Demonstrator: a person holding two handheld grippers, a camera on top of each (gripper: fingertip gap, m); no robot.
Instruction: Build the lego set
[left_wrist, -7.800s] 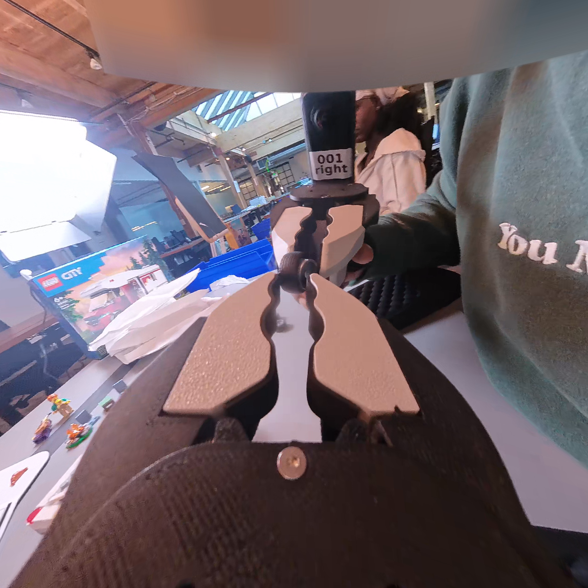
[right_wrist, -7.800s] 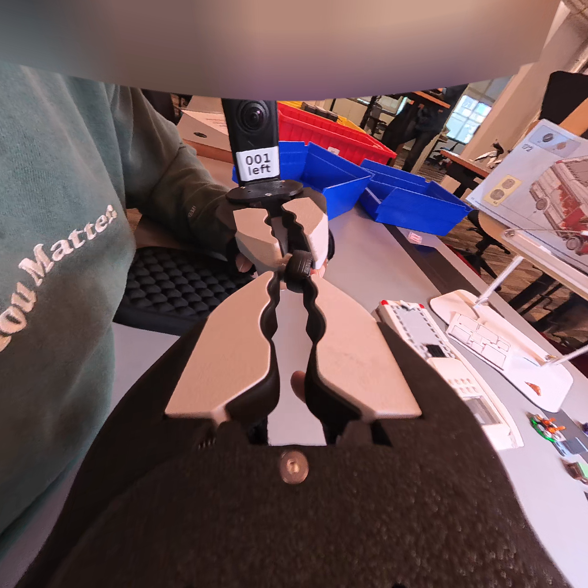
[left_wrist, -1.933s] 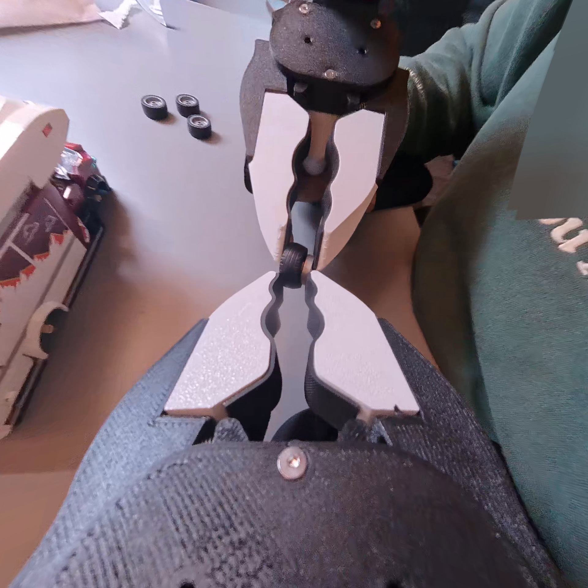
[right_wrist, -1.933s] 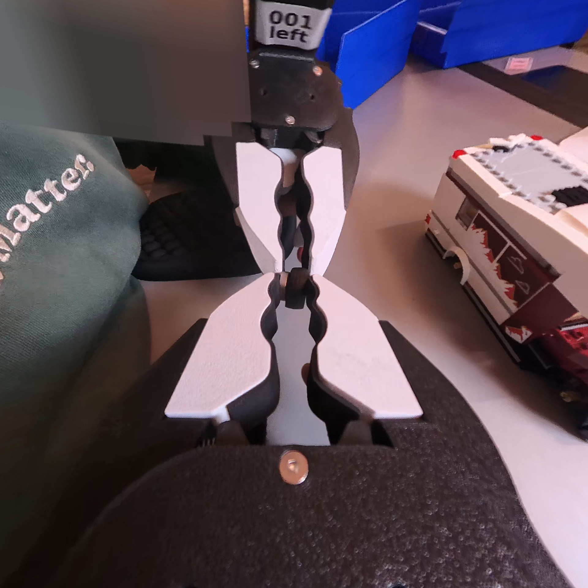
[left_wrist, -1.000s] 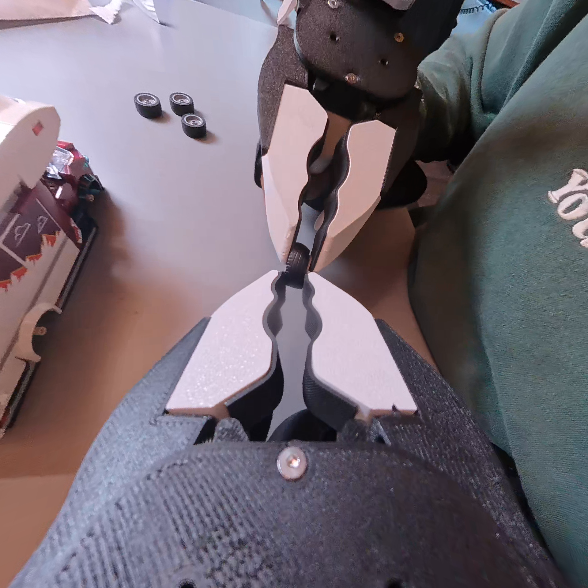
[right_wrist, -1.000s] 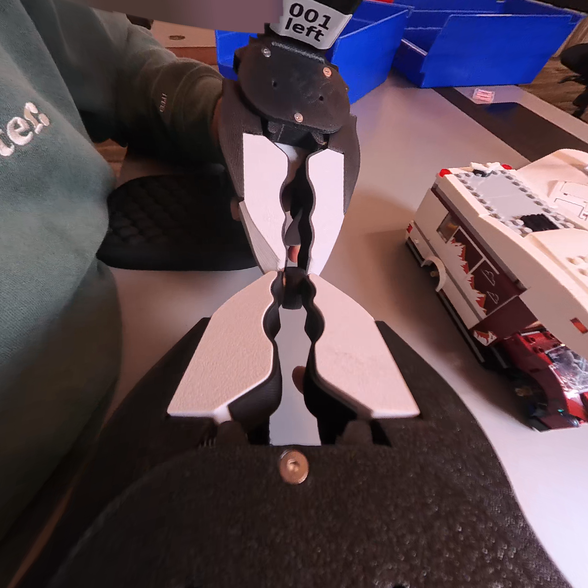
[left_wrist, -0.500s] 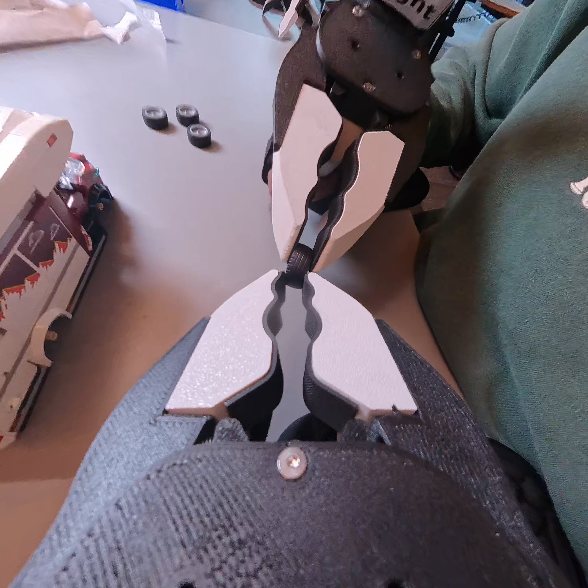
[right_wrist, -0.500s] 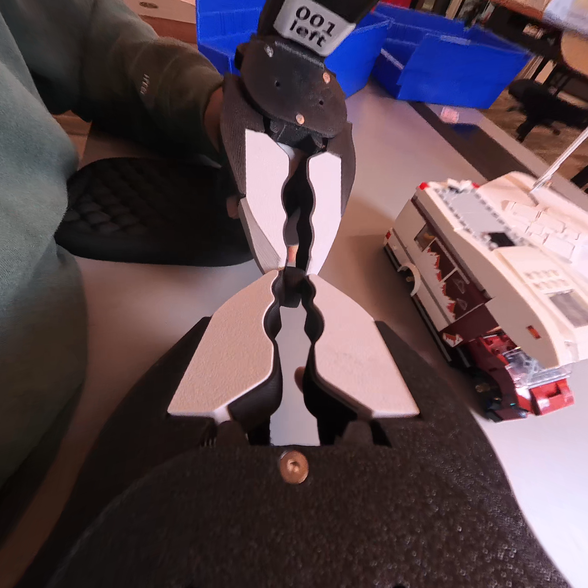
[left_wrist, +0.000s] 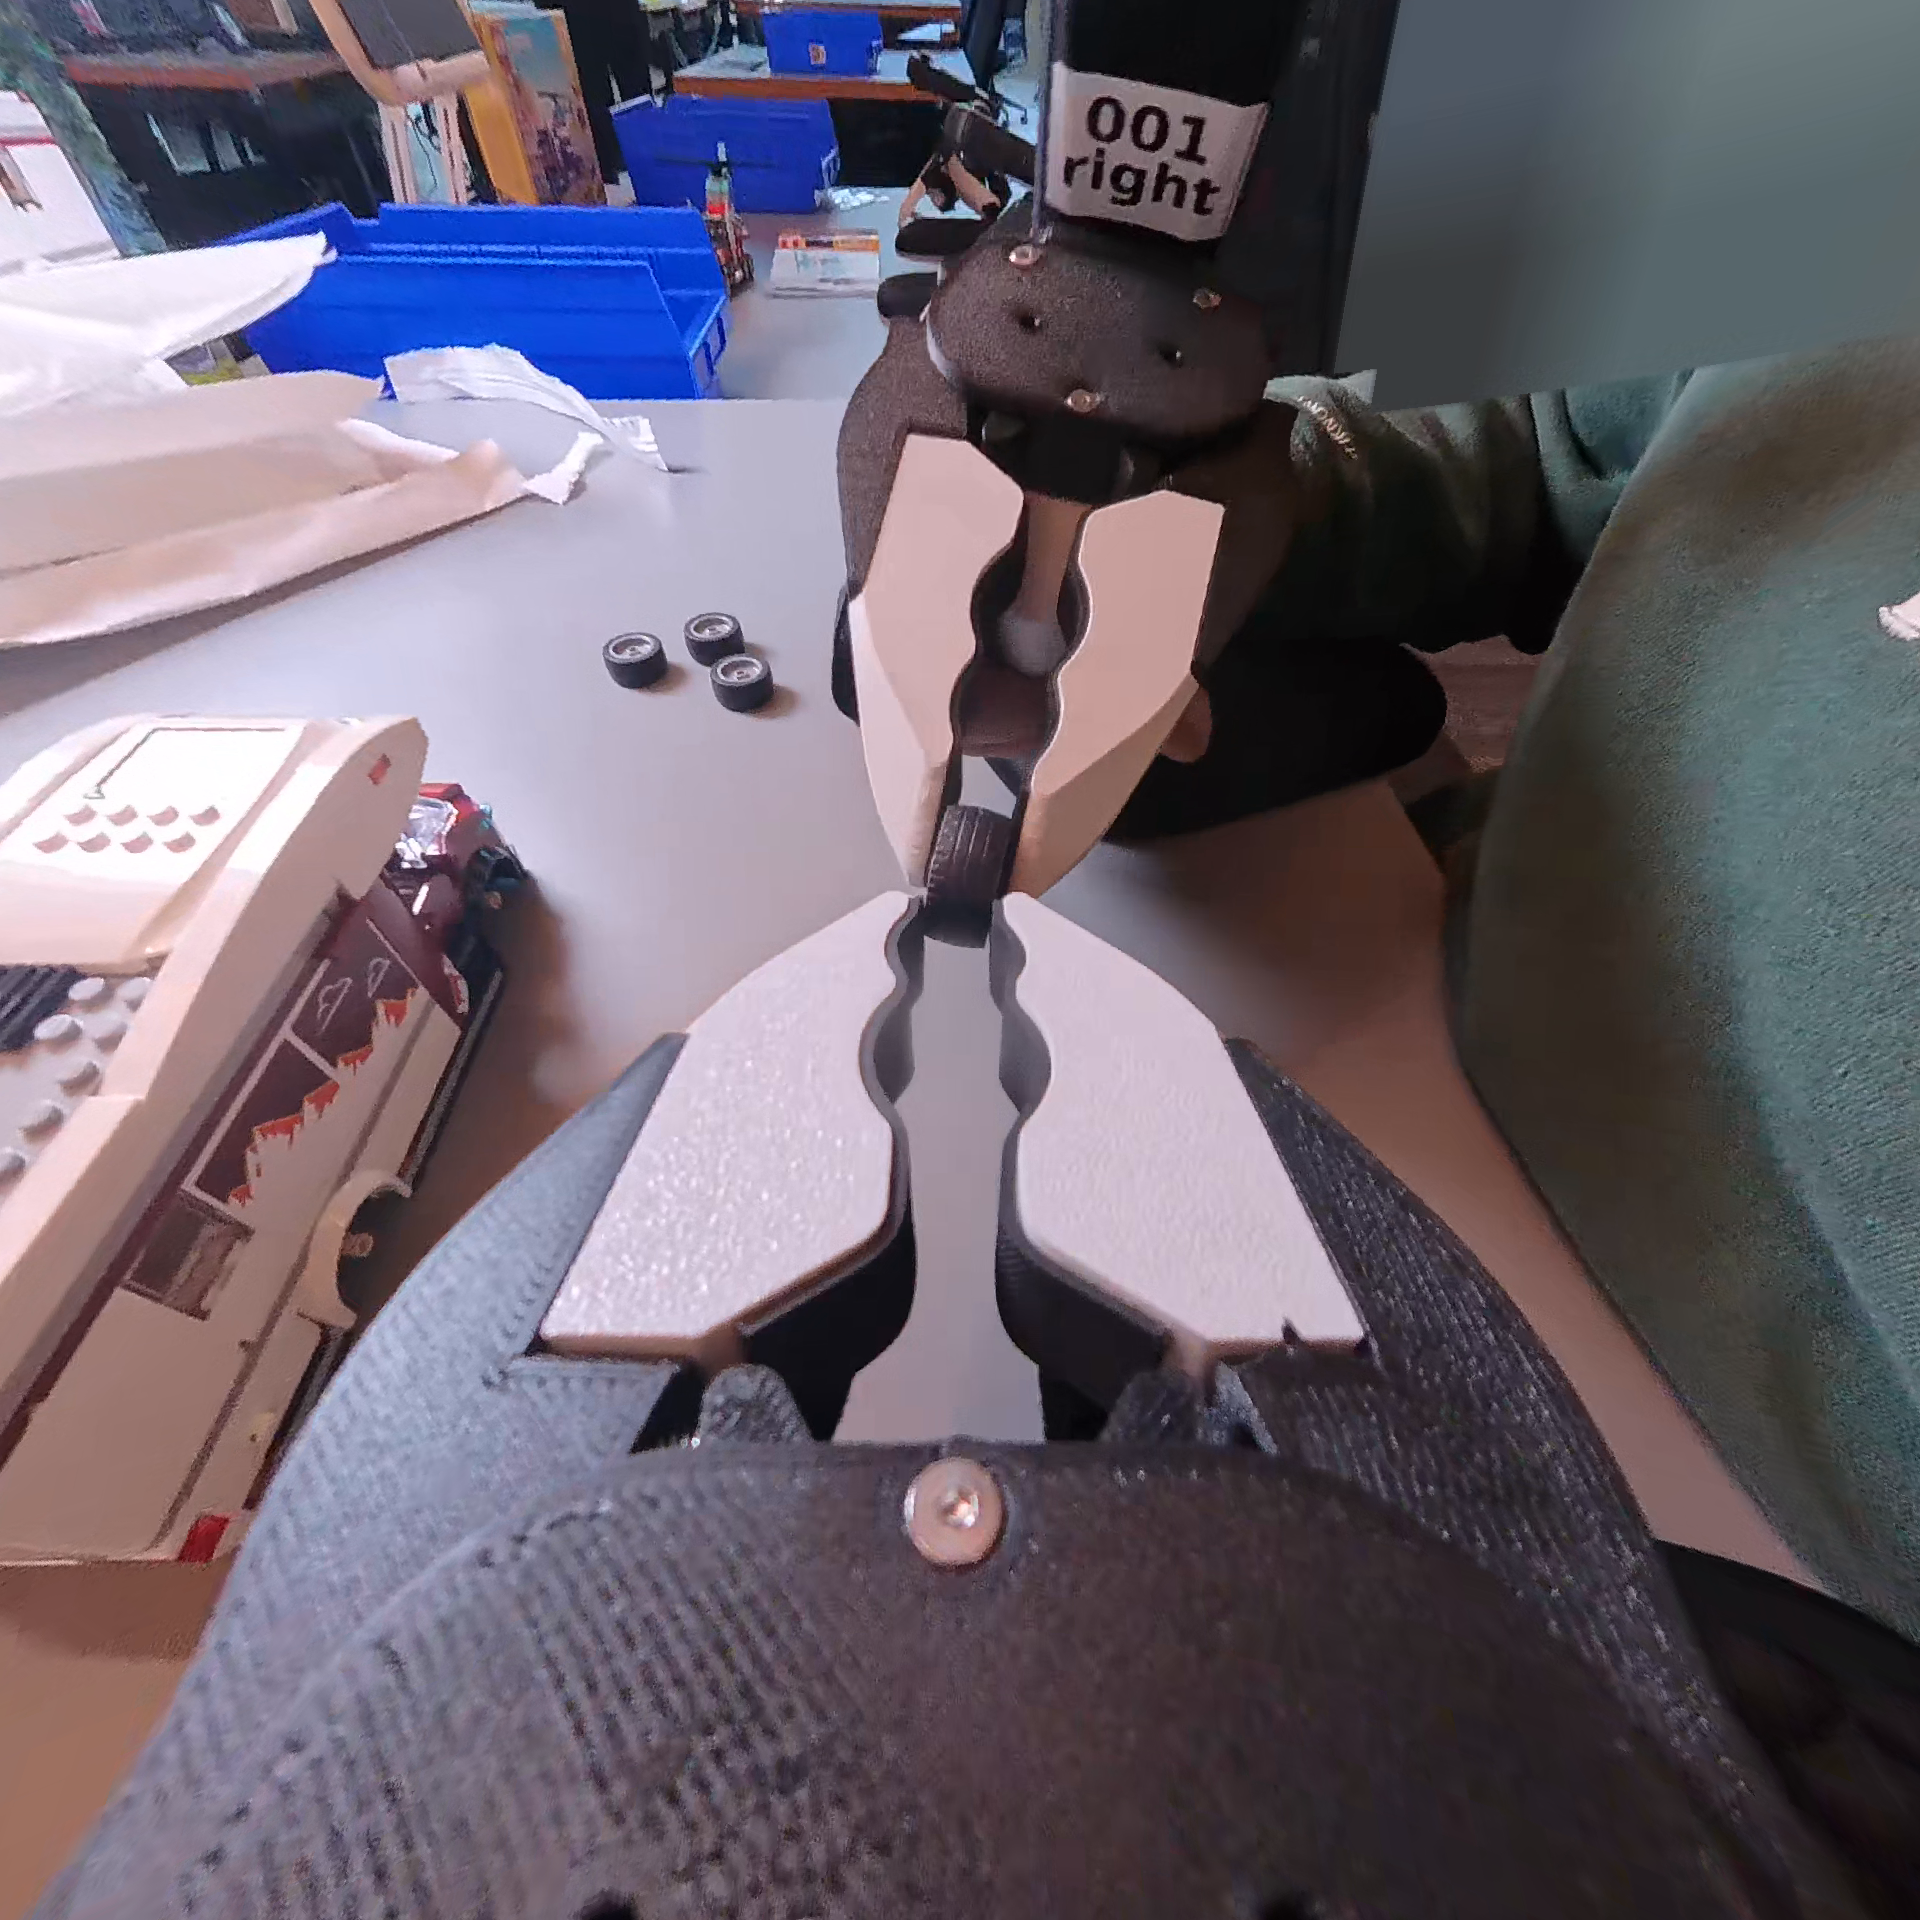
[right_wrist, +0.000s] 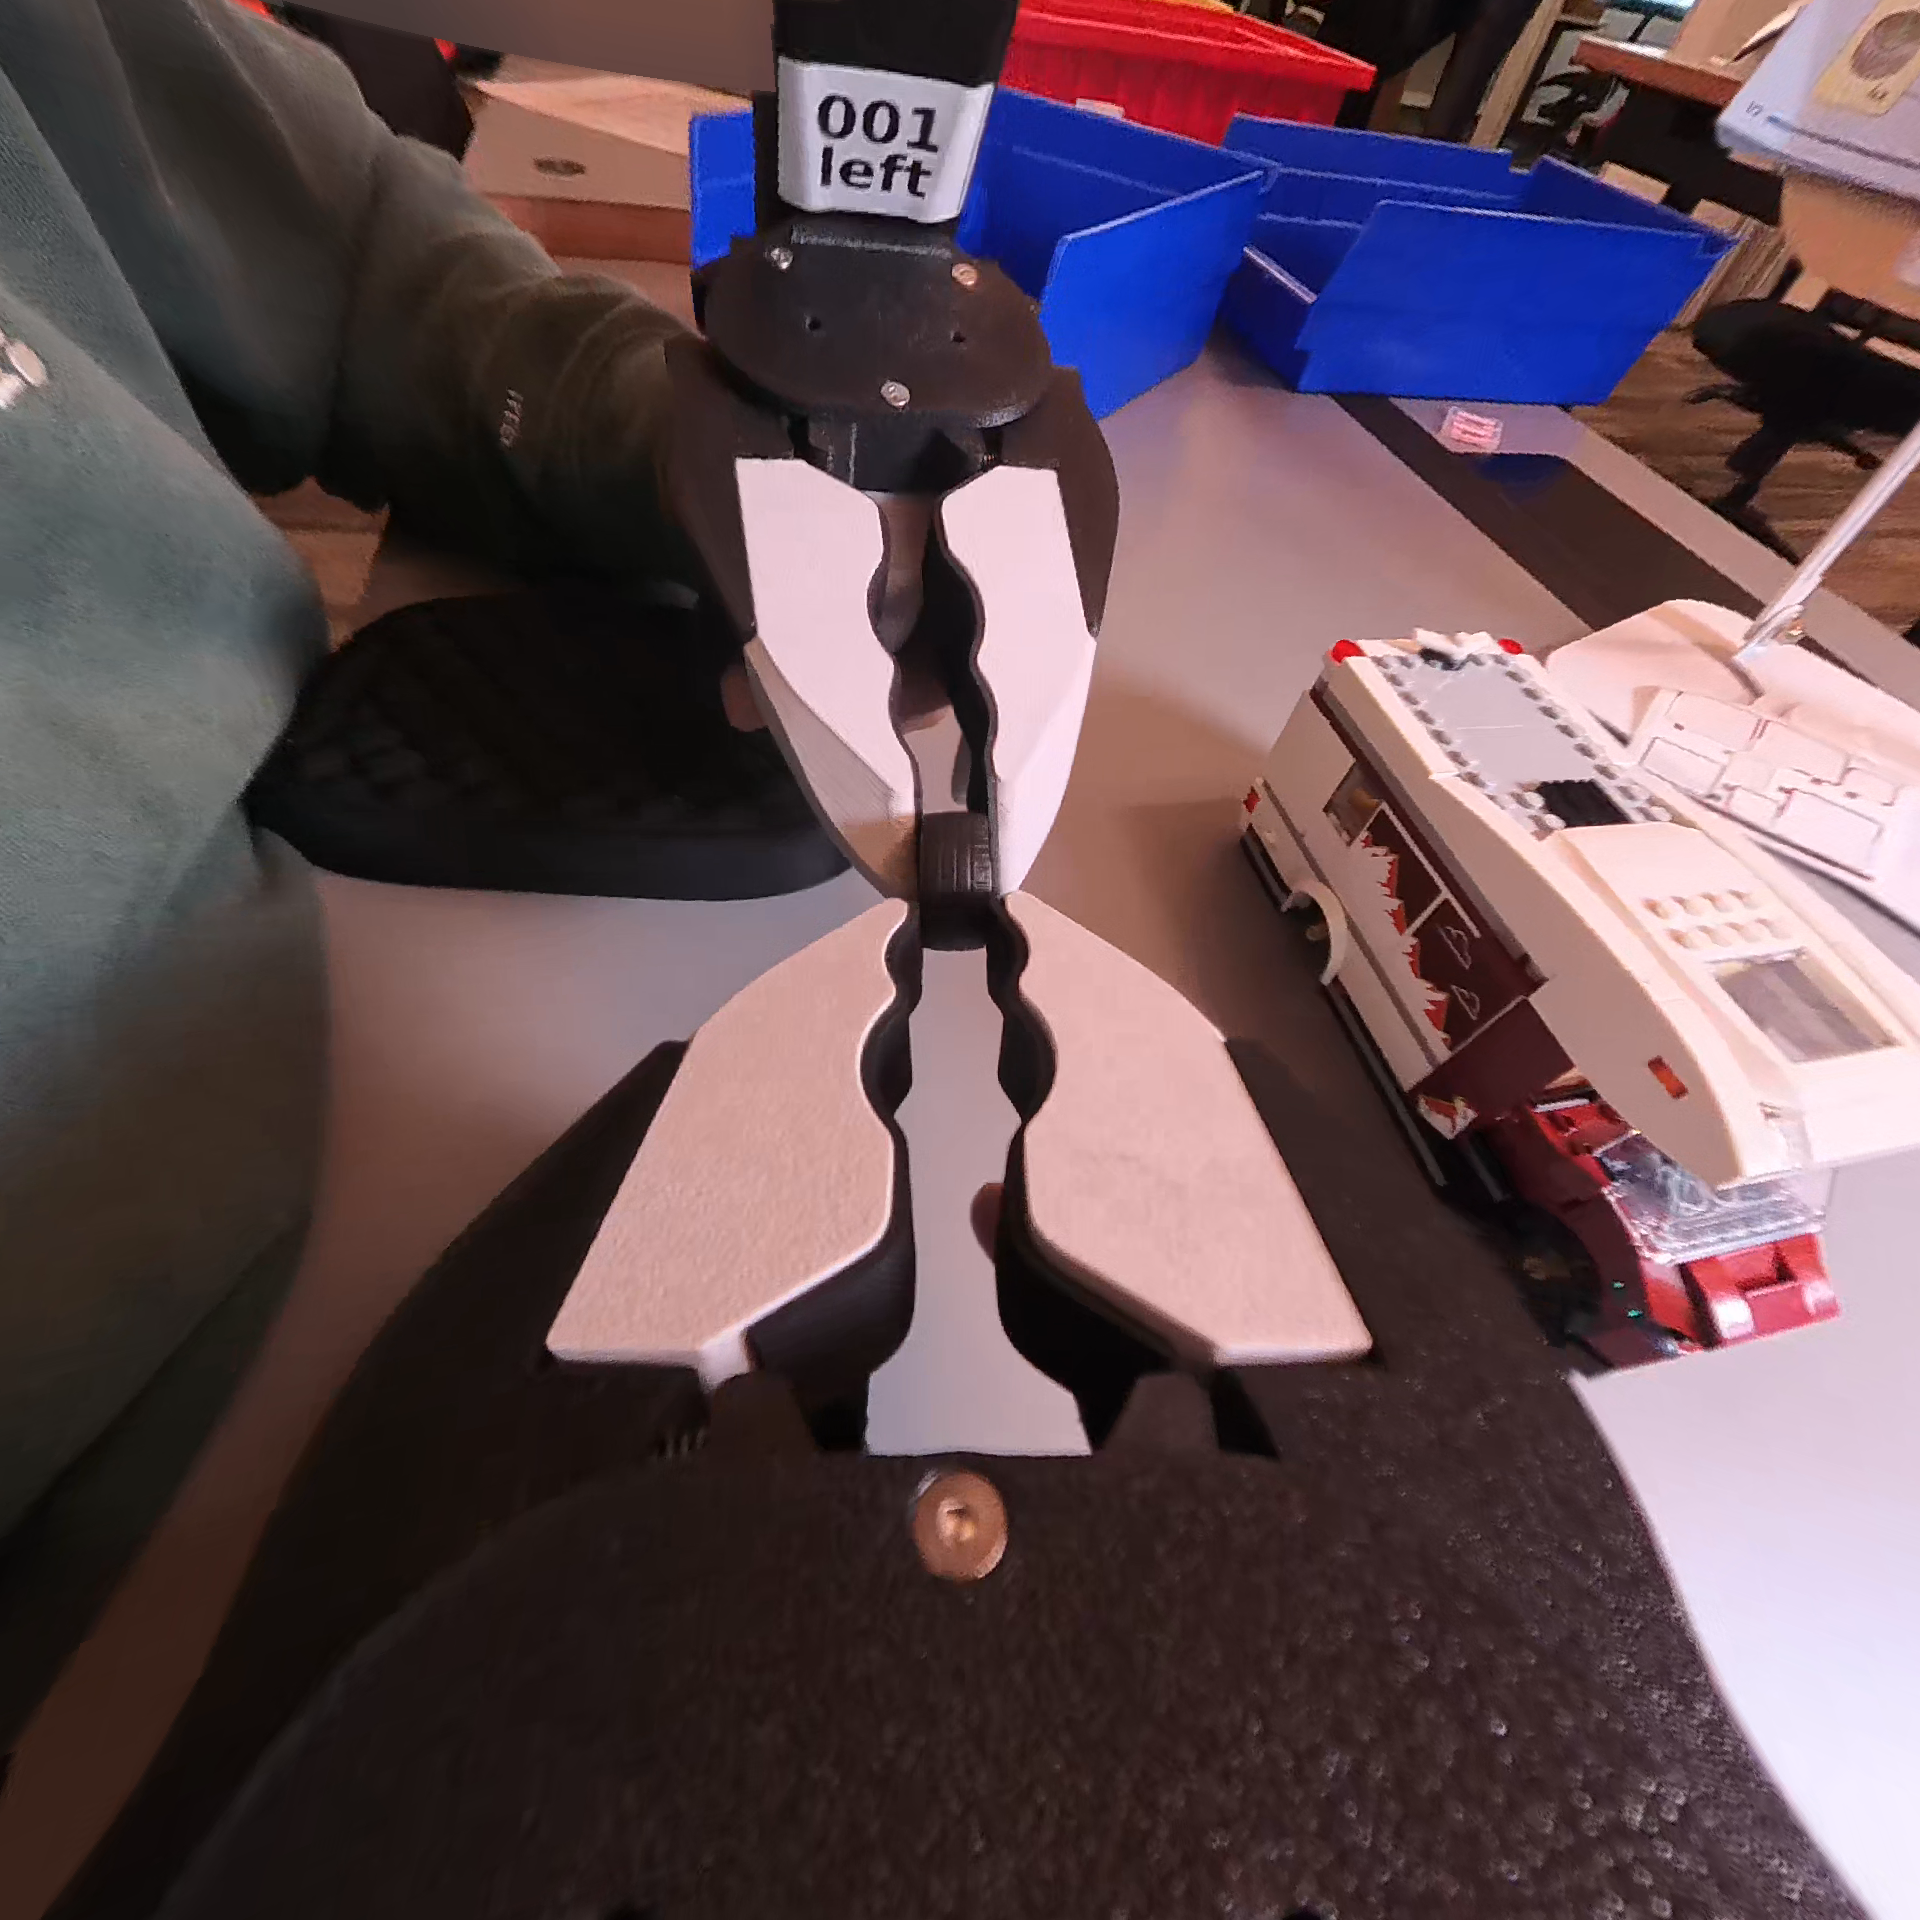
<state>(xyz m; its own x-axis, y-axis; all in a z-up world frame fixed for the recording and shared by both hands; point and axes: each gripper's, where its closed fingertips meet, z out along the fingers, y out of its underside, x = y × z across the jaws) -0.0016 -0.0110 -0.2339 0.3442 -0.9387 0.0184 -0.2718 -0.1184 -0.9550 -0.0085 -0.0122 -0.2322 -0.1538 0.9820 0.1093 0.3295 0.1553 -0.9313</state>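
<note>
left wrist view, left to right: white and dark red brick-built camper van (left_wrist: 208, 1039) lying on the grey worktop (left_wrist: 644, 790), white paper wrapping (left_wrist: 208, 488) and blue bins (left_wrist: 499, 301) behind it. three loose black wheels (left_wrist: 691, 655) sit close together on the worktop, well apart from the van. centre: left gripper (left_wrist: 951, 914) and right gripper (left_wrist: 966, 831) meet tip to tip on one small black tyre (left_wrist: 966, 868). both pairs of fingers are clenched on it, pads pressing its two sides, tyre held above the worktop. green sleeve (left_wrist: 1455, 499) and sweatshirt (left_wrist: 1714, 935) of a person fill the right side.

right wrist view, left to right: green sweatshirt (right_wrist: 125, 831), black textured pad (right_wrist: 499, 748) under the sleeve, then the same tyre (right_wrist: 961, 873) pinched between the left gripper (right_wrist: 961, 847) coming from above and the right gripper (right_wrist: 961, 930) from below. behind them blue bins (right_wrist: 1434, 291) and a red bin (right_wrist: 1174, 52). right: camper van (right_wrist: 1558, 935) on the worktop (right_wrist: 1226, 582), with a white plate (right_wrist: 1766, 727) just behind it.
</note>
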